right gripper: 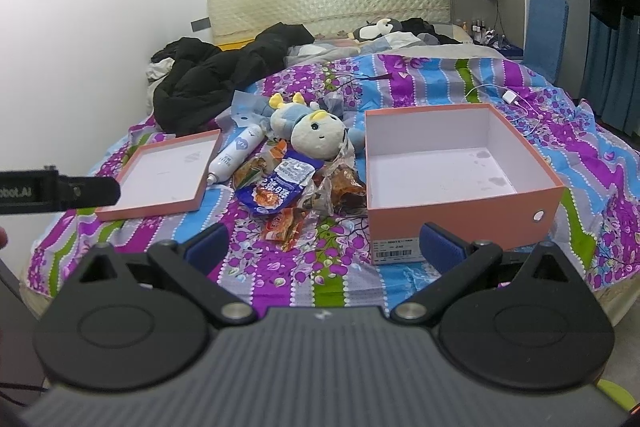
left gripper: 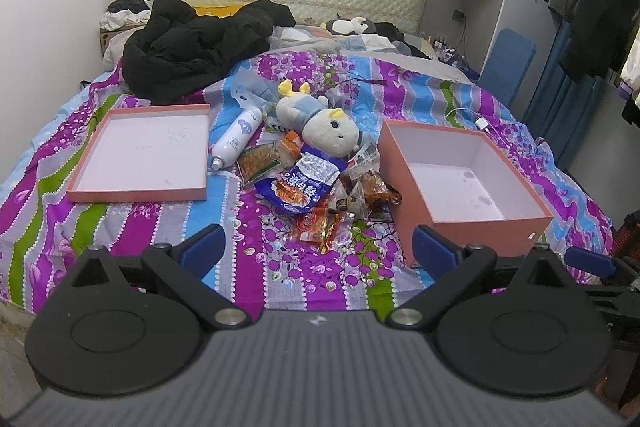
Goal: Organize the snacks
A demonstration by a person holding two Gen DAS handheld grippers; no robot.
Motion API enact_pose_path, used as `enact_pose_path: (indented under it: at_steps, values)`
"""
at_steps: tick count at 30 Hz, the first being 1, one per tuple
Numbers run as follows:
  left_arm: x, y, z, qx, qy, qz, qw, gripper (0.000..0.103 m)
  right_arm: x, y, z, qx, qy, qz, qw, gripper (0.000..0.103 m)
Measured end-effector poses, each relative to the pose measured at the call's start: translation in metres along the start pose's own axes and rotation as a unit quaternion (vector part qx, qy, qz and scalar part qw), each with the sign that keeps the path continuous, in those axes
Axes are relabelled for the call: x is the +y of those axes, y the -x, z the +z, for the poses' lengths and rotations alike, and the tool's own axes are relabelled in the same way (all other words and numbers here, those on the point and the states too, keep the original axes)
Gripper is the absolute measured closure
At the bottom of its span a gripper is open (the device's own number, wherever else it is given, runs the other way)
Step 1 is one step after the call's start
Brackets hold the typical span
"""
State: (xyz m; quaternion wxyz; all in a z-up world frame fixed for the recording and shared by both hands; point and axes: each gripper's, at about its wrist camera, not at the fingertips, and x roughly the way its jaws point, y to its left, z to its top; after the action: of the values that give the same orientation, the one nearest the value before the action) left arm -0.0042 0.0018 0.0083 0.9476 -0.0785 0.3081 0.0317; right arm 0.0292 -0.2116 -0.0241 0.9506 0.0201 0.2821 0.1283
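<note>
A heap of snack packets lies mid-bed: a blue packet (left gripper: 304,185) (right gripper: 276,189), an orange packet (left gripper: 316,227) (right gripper: 282,223), dark brown packets (left gripper: 370,193) (right gripper: 346,189). An open pink box (left gripper: 472,183) (right gripper: 452,167) stands empty to their right. Its lid (left gripper: 148,155) (right gripper: 164,171) lies upturned to their left. My left gripper (left gripper: 318,247) is open and empty, low before the heap. My right gripper (right gripper: 326,243) is open and empty, near the box's front corner. The left gripper's body (right gripper: 60,189) shows at the left edge of the right wrist view.
A plush toy (left gripper: 320,123) (right gripper: 310,127) and a white spray bottle (left gripper: 236,139) (right gripper: 236,155) lie behind the snacks. A black jacket (left gripper: 188,47) is at the bed's far left. A charger cable (right gripper: 516,99) lies beyond the box. Hanging clothes (left gripper: 592,11) are on the right.
</note>
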Motion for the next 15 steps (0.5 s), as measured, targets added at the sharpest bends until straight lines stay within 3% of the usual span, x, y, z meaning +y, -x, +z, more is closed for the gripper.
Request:
enact_pose_path:
  at_steps: [15]
  values:
    - [0.010,-0.008,-0.003,0.007,0.011,-0.003,0.9999,0.002,-0.002,-0.008,-0.006,0.002,-0.012,-0.005,1.000,0.000]
